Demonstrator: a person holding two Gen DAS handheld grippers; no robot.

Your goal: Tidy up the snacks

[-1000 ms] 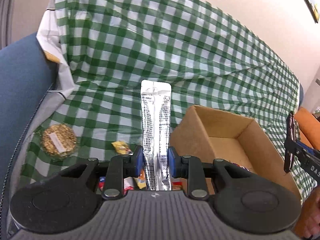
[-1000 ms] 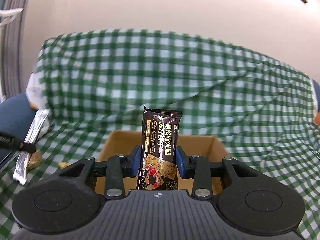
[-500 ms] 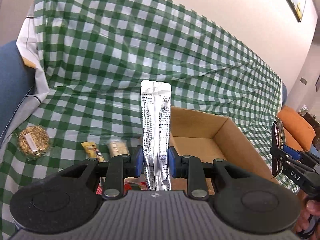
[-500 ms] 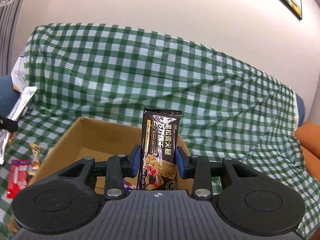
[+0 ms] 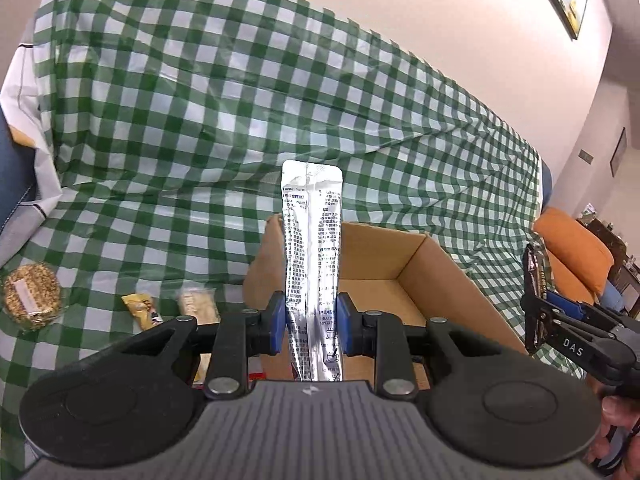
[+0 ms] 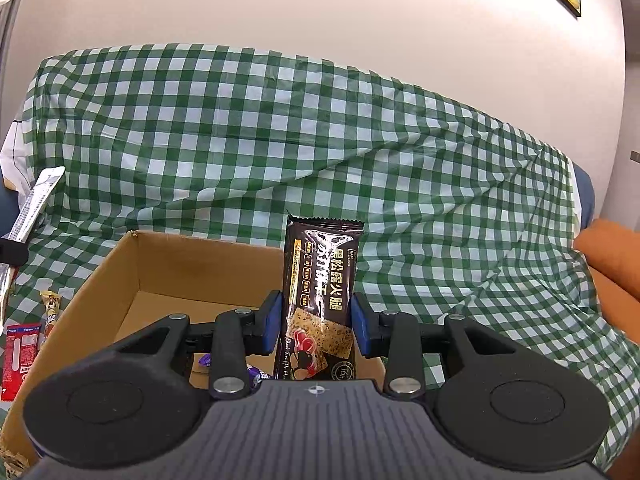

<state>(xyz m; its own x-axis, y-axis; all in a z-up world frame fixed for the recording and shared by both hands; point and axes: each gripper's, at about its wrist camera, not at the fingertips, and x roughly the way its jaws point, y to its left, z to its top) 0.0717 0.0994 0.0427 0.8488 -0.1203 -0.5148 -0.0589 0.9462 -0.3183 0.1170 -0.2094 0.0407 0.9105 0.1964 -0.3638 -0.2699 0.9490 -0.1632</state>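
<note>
Snacks mid-transfer: left gripper (image 5: 311, 328) clamps a long silver foil sachet (image 5: 311, 248) upright, just short of the open brown cardboard box (image 5: 416, 264); right gripper (image 6: 316, 320) clamps a black cracker packet (image 6: 322, 280) over the box's right side. Both look held by their lower ends for dropping in. Round oat cake (image 5: 30, 294) and small wrapped candies (image 5: 142, 310) wait left of box on the green checked cloth (image 5: 200, 120).

Cardboard box (image 6: 132, 276) open-topped at frame centre, interior largely bare; purple wrappers (image 6: 252, 376) occupy its near corner; walls obstruct sides.
</note>
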